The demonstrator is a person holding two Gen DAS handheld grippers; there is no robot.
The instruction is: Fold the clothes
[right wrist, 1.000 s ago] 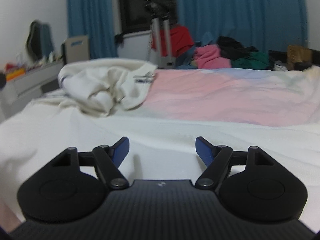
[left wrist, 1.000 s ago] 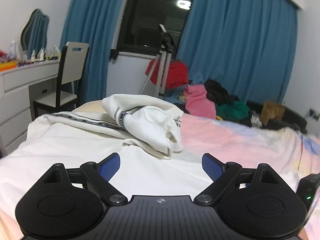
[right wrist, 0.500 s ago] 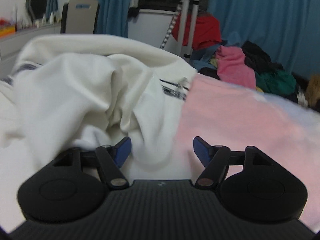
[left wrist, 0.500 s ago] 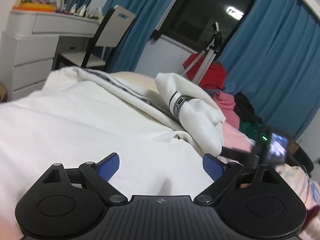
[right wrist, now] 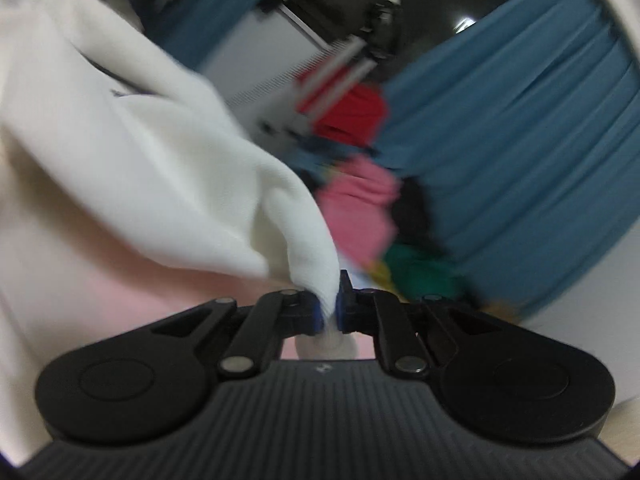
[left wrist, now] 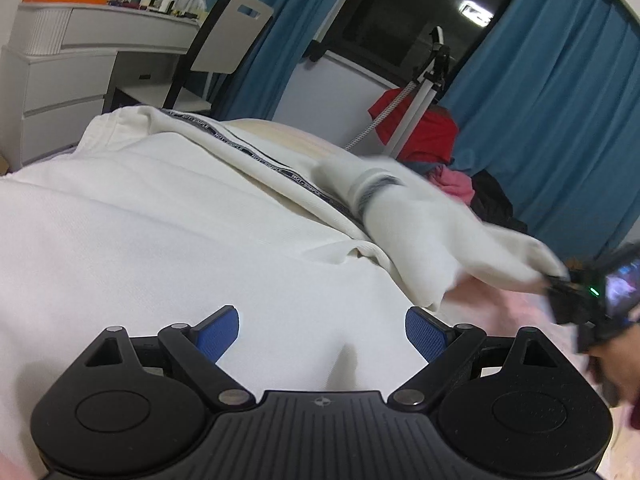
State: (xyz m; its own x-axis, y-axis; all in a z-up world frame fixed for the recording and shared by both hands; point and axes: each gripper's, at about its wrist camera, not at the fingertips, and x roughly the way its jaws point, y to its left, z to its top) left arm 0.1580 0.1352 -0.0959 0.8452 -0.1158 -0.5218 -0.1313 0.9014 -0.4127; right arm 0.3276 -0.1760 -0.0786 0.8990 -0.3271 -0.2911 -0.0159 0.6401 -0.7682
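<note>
A white garment (left wrist: 168, 216) with a dark lettered stripe lies spread over the bed. Its sleeve (left wrist: 432, 224), with a dark band at the cuff, stretches off to the right. In the right wrist view my right gripper (right wrist: 329, 312) is shut on the tip of that white sleeve (right wrist: 168, 168), the cloth pinched between the blue pads. The same gripper (left wrist: 560, 284) shows at the right edge of the left wrist view, held by a hand (left wrist: 616, 368). My left gripper (left wrist: 322, 332) stands open just above the garment's flat body, nothing between its pads.
A pink bedsheet (left wrist: 512, 308) lies under the garment. A pile of pink, red, green and black clothes (right wrist: 360, 200) sits beyond the bed by blue curtains (left wrist: 552, 112). A tripod (left wrist: 416, 88), a chair (left wrist: 224, 40) and a white dresser (left wrist: 72, 64) stand behind.
My right gripper has shut on the sleeve's end and pulled it out to the right, rolling as it went. The left gripper sank toward the garment and stayed open.
</note>
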